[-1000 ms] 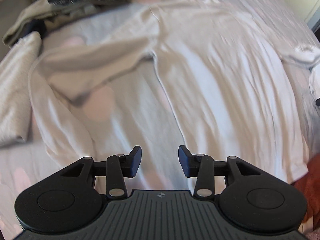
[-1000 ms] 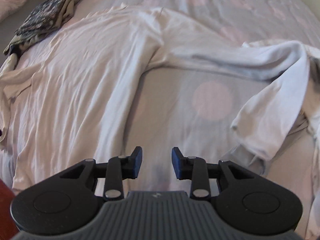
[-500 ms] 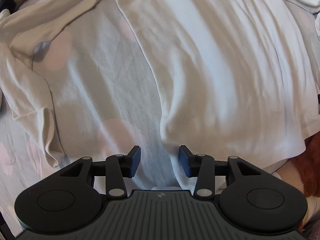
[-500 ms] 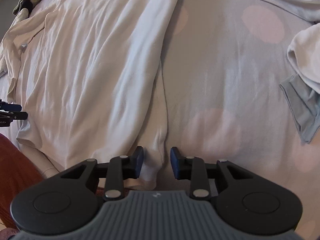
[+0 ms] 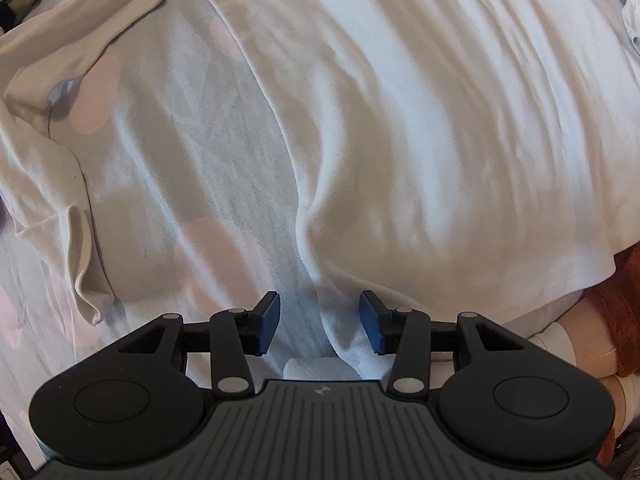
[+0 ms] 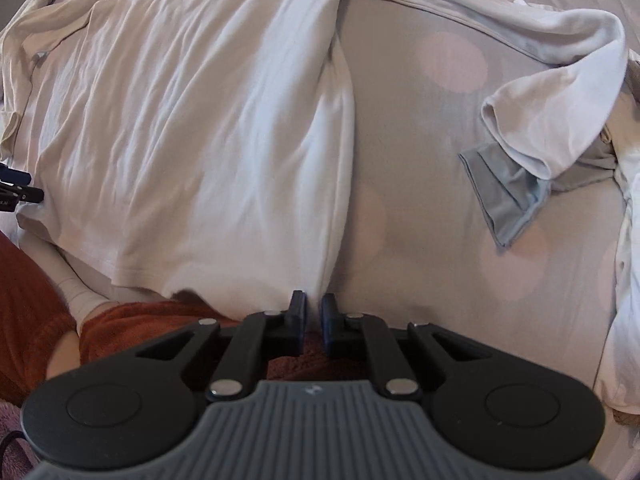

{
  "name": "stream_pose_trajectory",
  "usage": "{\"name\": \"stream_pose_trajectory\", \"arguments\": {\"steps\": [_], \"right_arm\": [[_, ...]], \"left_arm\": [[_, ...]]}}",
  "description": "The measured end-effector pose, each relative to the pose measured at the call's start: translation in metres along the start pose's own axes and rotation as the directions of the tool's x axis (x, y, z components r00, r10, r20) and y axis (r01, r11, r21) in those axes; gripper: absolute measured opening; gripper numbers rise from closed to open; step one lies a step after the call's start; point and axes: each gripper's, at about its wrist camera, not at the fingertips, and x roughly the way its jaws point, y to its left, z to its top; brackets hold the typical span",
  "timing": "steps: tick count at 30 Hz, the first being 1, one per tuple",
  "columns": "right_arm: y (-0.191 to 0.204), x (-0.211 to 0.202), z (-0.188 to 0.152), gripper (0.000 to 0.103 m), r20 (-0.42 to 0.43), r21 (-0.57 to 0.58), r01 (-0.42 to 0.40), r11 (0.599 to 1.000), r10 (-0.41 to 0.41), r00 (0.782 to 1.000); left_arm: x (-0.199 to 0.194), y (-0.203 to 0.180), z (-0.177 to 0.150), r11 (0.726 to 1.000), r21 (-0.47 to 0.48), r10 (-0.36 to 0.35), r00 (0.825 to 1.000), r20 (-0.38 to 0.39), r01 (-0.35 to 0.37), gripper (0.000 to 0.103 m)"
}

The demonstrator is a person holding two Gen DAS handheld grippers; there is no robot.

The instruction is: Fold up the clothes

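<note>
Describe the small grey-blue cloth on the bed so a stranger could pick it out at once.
Start at the bed sheet, grey with pale pink dots, and find the white long-sleeved shirt spread over it. Follow the shirt's sleeve out to its cuff. The grey-blue cloth pokes out from beneath that cuff, the only bluish, pleated piece among white garments.

Nearly the whole of both views is filled by a bed covered with a pale grey bedsheet printed with large soft pink dots (image 6: 452, 62). The sheet is seen lying fairly smooth ahead of the tongs, with fine creases in the left wrist view (image 5: 208, 152). Soft daylight is cast across it, and gentle shadows are left in the folds. A fuzzy rust-orange fabric (image 6: 132, 328) is seen at the near edge of the bed, close below the tongs. No walls, floor or windows can be made out.
</note>
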Motion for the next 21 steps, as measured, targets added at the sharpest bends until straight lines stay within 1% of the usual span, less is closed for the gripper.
{"name": "stream_pose_trajectory", "arguments": {"steps": [3, 6, 8, 10, 13, 17, 19, 21], "right_arm": [[-0.001, 0.004, 0.0, 0.009, -0.022, 0.004, 0.028, 1.0, -0.028, 0.999], [-0.003, 0.015, 0.0, 0.01, -0.035, -0.001, 0.053, 0.999, -0.053, 0.998], [-0.003, 0.019, -0.002, 0.01, -0.036, 0.002, 0.064, 0.998, -0.064, 0.997], [-0.003, 0.02, -0.001, 0.01, -0.035, 0.006, 0.073, 0.997, -0.072, 0.997], [-0.003, 0.019, -0.003, 0.01, -0.027, 0.004, 0.075, 0.997, -0.074, 0.997], [-0.003, 0.013, -0.004, 0.01, -0.031, -0.002, 0.079, 0.997, -0.079, 0.996], [-0.002, 0.01, -0.005, 0.01, -0.043, -0.023, 0.091, 0.996, -0.092, 0.995], [-0.001, 0.007, -0.005, 0.01, -0.055, -0.042, 0.101, 0.994, -0.103, 0.993]], "left_arm": [[0.006, -0.003, -0.002, 0.999, 0.022, 0.026, 0.999, -0.026, -0.026, 0.044], [0.011, -0.004, -0.005, 0.999, 0.036, 0.035, 0.998, -0.045, -0.034, 0.044], [0.014, -0.005, -0.006, 0.998, 0.056, 0.022, 0.998, -0.057, -0.019, 0.036], [0.016, -0.006, -0.007, 0.997, 0.072, 0.005, 0.998, -0.064, -0.001, 0.022], [0.017, -0.01, -0.011, 0.994, 0.106, 0.0, 0.998, -0.056, 0.005, 0.008], [0.01, -0.007, -0.021, 0.992, 0.122, -0.004, 0.999, -0.044, 0.009, 0.005], [0.002, -0.003, -0.027, 0.991, 0.134, -0.019, 0.998, -0.054, 0.026, 0.005], [-0.005, -0.003, -0.035, 0.986, 0.165, -0.01, 0.998, -0.069, 0.021, 0.005]]}}
